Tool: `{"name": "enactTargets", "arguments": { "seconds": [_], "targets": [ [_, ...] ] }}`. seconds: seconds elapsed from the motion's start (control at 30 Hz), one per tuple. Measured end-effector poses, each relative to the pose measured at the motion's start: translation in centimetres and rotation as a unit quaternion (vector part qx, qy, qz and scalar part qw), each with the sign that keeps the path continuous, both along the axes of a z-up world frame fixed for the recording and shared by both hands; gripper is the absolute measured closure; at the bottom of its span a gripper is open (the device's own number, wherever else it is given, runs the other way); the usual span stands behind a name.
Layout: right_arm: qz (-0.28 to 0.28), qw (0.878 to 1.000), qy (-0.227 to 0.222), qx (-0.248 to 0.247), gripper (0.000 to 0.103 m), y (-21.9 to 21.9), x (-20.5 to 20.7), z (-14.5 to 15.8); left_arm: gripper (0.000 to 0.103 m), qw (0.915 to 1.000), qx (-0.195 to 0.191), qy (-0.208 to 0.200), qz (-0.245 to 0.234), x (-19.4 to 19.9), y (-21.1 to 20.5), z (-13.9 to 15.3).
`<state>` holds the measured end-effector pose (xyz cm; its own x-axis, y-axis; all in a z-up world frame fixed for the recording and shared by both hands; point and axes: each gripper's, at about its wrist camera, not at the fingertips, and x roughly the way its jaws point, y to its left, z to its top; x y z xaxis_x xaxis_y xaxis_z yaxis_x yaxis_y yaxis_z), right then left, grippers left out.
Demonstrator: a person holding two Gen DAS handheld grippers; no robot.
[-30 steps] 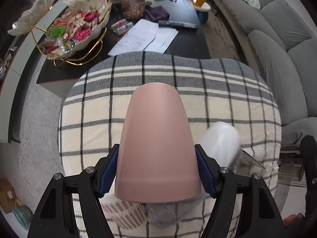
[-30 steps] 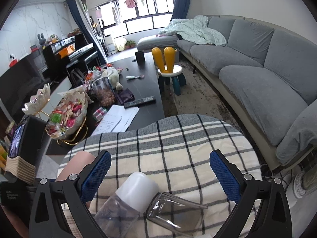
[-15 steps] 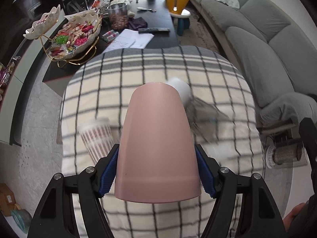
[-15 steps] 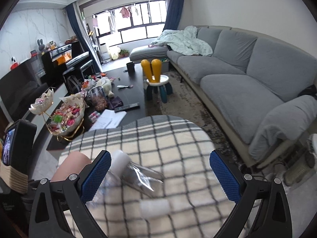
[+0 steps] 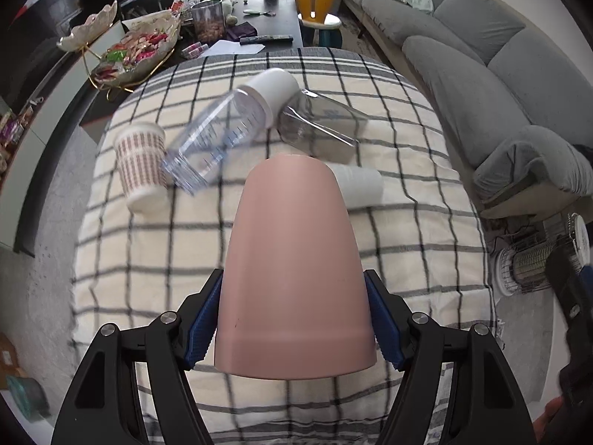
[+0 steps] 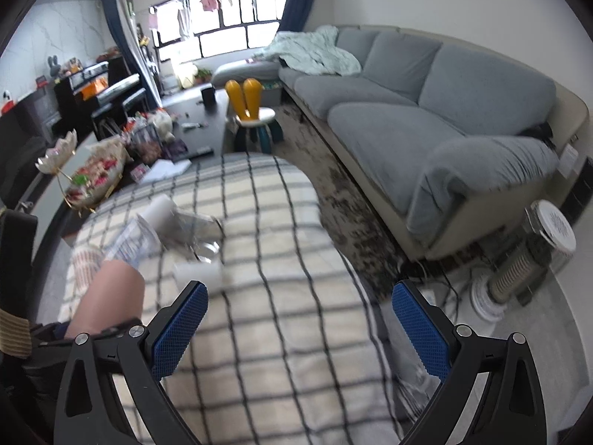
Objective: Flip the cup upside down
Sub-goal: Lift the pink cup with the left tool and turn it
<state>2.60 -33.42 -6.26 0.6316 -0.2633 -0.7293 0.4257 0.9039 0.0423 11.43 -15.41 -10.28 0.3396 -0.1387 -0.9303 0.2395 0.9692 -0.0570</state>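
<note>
My left gripper (image 5: 294,324) is shut on a pink cup (image 5: 292,259), its blue pads pressed on both sides near the wide rim. The cup's closed base points away from the camera, and it is held above the checked tablecloth (image 5: 407,222). The same pink cup shows at the lower left of the right wrist view (image 6: 107,293). My right gripper (image 6: 300,330) is open and empty, held above the cloth to the right of the cup.
On the cloth lie a clear bottle with a white cap (image 5: 229,126), a clear glass on its side (image 5: 322,126), a red-patterned paper cup (image 5: 141,163) and a white cup (image 5: 359,185). A dark coffee table (image 5: 281,18) with snacks stands behind, a grey sofa (image 6: 426,111) at the right.
Both grippers have pulled back and risen, so more of the cloth and the items lying on it show. The pink cup stays clamped in the left gripper.
</note>
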Motion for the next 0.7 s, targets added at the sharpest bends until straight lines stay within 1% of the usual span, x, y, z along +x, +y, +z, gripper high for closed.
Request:
{"name": "enactTargets", "arguments": {
  "seconds": [0.17,0.2,0.23,0.27,0.3,0.43,0.57,0.63,0.7],
  "targets": [
    [-0.011,1.000,0.024,-0.002,0.003,-1.1,-2.2,-2.2,0.031,1.0000,-0.001,0.001,-0.005,-2.3,-1.3,-2.3],
    [-0.014,1.000,0.028,-0.003,0.003,-1.5,-2.6,-2.6,0.031,1.0000,-0.003,-0.002,-0.002,-2.6,-1.5,-2.7],
    [-0.017,0.999,0.031,-0.003,0.003,-1.7,-2.8,-2.9,0.031,0.9999,0.003,-0.010,0.000,-2.8,-1.7,-3.0],
    [-0.019,0.999,0.034,-0.003,0.003,-1.8,-3.0,-3.1,0.031,0.9998,0.009,-0.018,0.001,-2.9,-1.9,-3.4],
    [-0.022,0.999,0.035,-0.002,0.003,-2.1,-3.2,-3.3,0.031,0.9997,0.006,-0.023,0.002,-2.9,-1.9,-3.7],
    [-0.026,0.999,0.040,-0.005,0.003,-2.5,-3.4,-4.3,0.031,0.9999,-0.009,-0.012,0.005,-2.9,-2.3,-5.1],
    [-0.026,0.998,0.050,-0.005,0.003,-2.7,-3.3,-5.2,0.031,0.9996,-0.001,-0.027,-0.006,-3.4,-3.0,-5.5],
    [-0.027,0.998,0.054,-0.003,0.003,-2.8,-3.2,-5.6,0.031,0.9997,0.002,-0.023,-0.007,-3.5,-3.2,-5.8],
    [-0.028,0.998,0.057,-0.001,0.003,-2.9,-3.2,-5.8,0.031,0.9999,0.004,-0.010,-0.006,-3.4,-3.1,-6.4]
  ]
}}
